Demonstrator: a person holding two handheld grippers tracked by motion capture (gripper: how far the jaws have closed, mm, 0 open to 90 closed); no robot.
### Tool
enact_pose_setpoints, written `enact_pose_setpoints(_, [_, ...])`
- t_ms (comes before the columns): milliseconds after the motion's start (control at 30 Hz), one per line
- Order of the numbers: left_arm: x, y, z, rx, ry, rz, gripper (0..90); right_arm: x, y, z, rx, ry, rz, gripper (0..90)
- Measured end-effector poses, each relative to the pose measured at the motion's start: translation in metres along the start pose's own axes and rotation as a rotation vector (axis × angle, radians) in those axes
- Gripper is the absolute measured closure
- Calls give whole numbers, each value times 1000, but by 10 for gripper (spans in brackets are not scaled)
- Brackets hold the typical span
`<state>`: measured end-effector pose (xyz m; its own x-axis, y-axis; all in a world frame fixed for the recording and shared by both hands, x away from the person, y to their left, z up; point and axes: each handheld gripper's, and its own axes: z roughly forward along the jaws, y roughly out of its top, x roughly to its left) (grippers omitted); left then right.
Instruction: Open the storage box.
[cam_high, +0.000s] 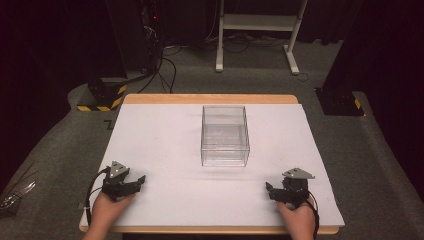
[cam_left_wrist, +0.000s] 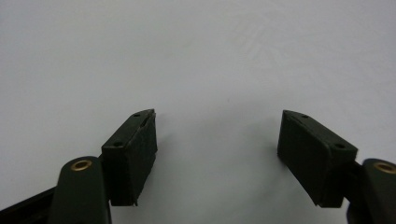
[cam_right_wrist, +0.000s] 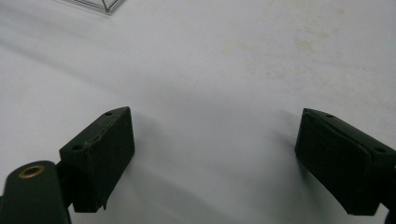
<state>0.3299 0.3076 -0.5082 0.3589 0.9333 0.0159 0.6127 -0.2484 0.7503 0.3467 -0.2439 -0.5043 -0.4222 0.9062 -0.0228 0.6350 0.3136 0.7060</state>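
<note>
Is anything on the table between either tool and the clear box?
Nothing visible. The clear box stands mid-table; bare white surface lies between it and the left tool and the right tool, both open.

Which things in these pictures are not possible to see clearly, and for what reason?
- Clear box, high view: whether anything small lies inside is too hard to tell through its glare.
- The same box in the right gripper view: a corner shows, the rest cut off by the top edge.
- Objects on the floor, high view: dark and cut by the left edge.
- Cables behind the table: too dim to follow.
</note>
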Motion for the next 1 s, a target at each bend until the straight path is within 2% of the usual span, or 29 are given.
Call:
enact_pose_setpoints(133, [0,0,0,-1,1,-1,284,0,0,0,3,1,3,117])
enact_pose_setpoints(367, [-2,0,0,1,26,-10,254,-1,0,0,-2,3,6,125])
enact_pose_setpoints(467, [-1,0,0,6,16,-17,252,-1,0,0,1,0,6,124])
enact_pose_setpoints(533, [-1,0,1,10,-4,-7,209,-1,0,0,-3,4,7,125])
enact_pose_setpoints(1000, [-1,1,1,14,-5,0,199,-1,0,-1,-2,0,7,142])
